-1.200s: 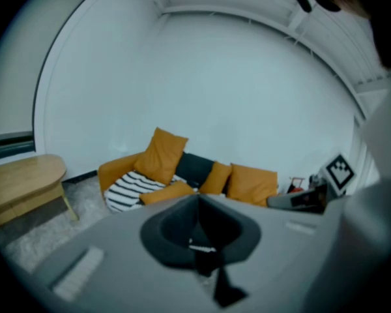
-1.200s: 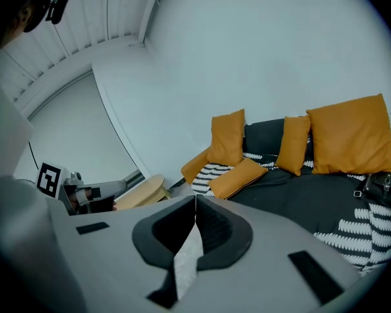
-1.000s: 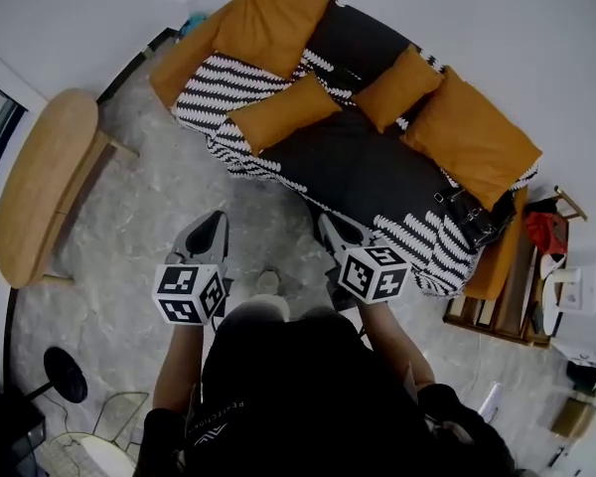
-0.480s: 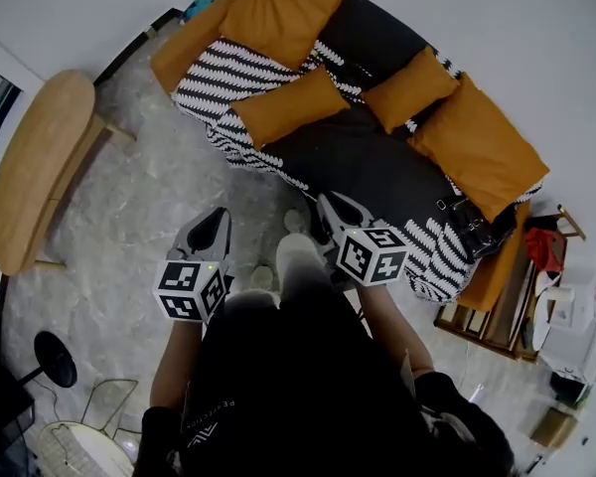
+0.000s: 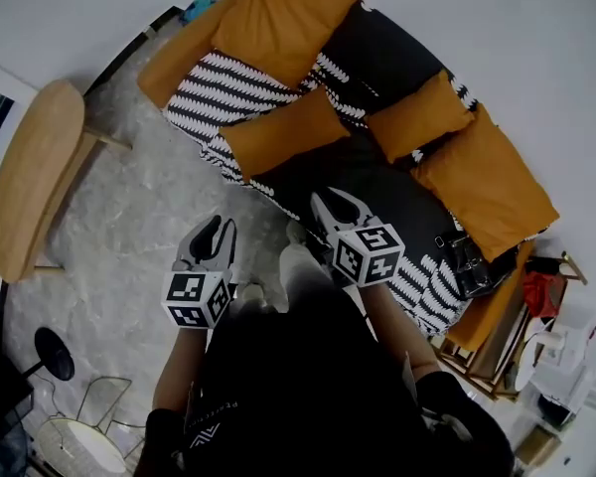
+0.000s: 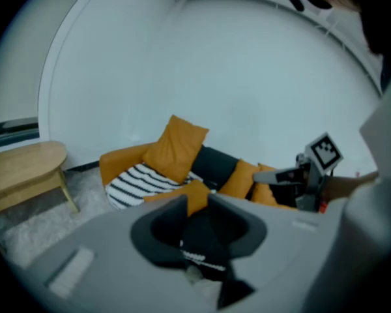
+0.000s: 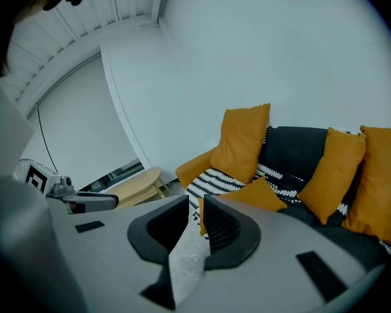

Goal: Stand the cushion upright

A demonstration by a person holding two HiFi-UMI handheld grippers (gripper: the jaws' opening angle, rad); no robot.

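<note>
**Cushion lies flat on the sofa; both tongs empty in front of it**

The sofa [image 5: 370, 179] is the largest thing in view. It has a dark seat and orange ends, and a black-and-white striped throw [image 5: 217, 92] is draped over its left half. Off the sofa's left end, well apart from it on the pale marbled floor, stands an oval wooden table [image 5: 32, 182].

A tall orange cushion [image 5: 290, 16] stands upright against the sofa's back at its left end. A second large orange cushion [image 5: 489, 185] leans on the back at the right end, and a smaller one [image 5: 417, 117] sits just beside it towards the middle.

The task's cushion [image 5: 283, 132] is orange as well. It lies flat on the sofa's seat, near the front edge on the left half, partly over the striped throw. A black bag [image 5: 469, 256] rests on the sofa's right end.

The right gripper [image 7: 194, 204] hangs over the sofa's front edge, close to the flat cushion but not touching it. Its jaws are slightly parted with nothing between them.

The left gripper [image 6: 197, 202] is in front of the sofa over the floor, farther from the cushion. Its jaws have just been opening; they stand a narrow gap apart and hold nothing.
</note>
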